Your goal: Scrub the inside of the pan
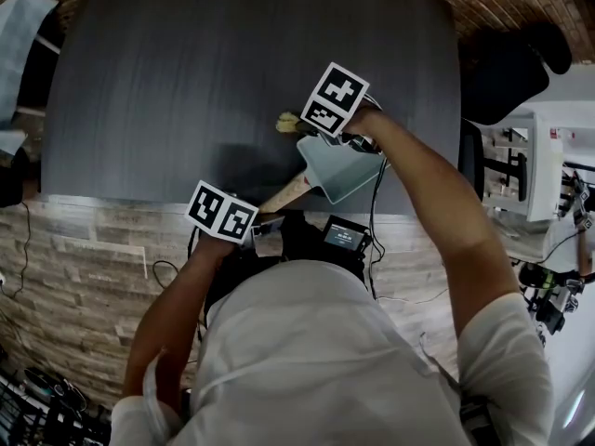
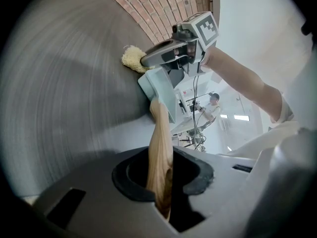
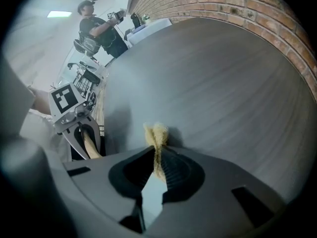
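A pale blue square pan with a wooden handle is held tilted over the front of the dark grey table. My left gripper is shut on that handle, and the pan stands beyond its jaws. My right gripper is shut on a yellow scrub pad. In the head view the right gripper holds the pad at the pan's far corner, just past its rim. Pale blue pan surface shows through the right jaws' gap.
A red brick wall runs behind the table. The table's front is stone cladding. A black device hangs at the table's front edge. A black chair and white equipment stand at the right. Another person stands far off.
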The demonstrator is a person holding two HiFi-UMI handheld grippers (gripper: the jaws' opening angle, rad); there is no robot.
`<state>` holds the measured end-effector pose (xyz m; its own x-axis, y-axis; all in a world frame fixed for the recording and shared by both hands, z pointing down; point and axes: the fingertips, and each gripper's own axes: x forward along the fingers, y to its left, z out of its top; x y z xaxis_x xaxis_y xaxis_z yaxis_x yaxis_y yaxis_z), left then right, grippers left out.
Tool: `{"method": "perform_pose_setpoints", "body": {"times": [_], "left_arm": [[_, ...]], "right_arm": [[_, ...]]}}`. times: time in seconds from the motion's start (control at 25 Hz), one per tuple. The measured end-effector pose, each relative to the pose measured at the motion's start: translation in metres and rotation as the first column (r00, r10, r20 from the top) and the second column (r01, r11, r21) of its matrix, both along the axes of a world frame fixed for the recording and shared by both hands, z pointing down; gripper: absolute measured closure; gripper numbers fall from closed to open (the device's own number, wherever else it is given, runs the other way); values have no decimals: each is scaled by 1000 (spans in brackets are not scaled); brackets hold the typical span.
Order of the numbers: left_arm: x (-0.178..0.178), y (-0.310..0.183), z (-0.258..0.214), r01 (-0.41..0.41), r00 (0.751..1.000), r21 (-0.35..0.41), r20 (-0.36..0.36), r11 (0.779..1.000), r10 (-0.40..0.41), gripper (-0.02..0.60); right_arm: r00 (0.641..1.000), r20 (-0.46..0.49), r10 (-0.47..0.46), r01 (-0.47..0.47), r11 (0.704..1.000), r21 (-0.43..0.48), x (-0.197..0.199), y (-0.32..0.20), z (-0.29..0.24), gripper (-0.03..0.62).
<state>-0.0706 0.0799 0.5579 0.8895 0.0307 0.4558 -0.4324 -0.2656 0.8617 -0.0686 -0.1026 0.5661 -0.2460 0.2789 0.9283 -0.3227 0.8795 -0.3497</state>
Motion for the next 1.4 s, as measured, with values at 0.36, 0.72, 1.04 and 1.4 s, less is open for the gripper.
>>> {"method": "perform_pose_setpoints", "body": {"times": [0.36, 0.72, 1.04, 1.4], "left_arm": [[1, -2, 0, 10, 1000, 6, -1, 1000, -10, 494], [2, -2, 0, 11, 1000, -7, -13, 1000, -12, 494], [4, -3, -1, 8, 999, -25, -35, 1000, -9, 494], [6, -4, -2, 2, 999, -39, -50, 999, -4, 495]], "right_arm": [[999, -1, -33, 33, 999, -34, -15, 13, -1, 549], [997, 31, -74, 75, 997, -30, -40, 31, -2, 549], [989, 137, -55, 52, 998, 26, -71, 35, -19, 549], [983, 180, 36, -56, 992, 109, -62, 44, -25, 549]]}}
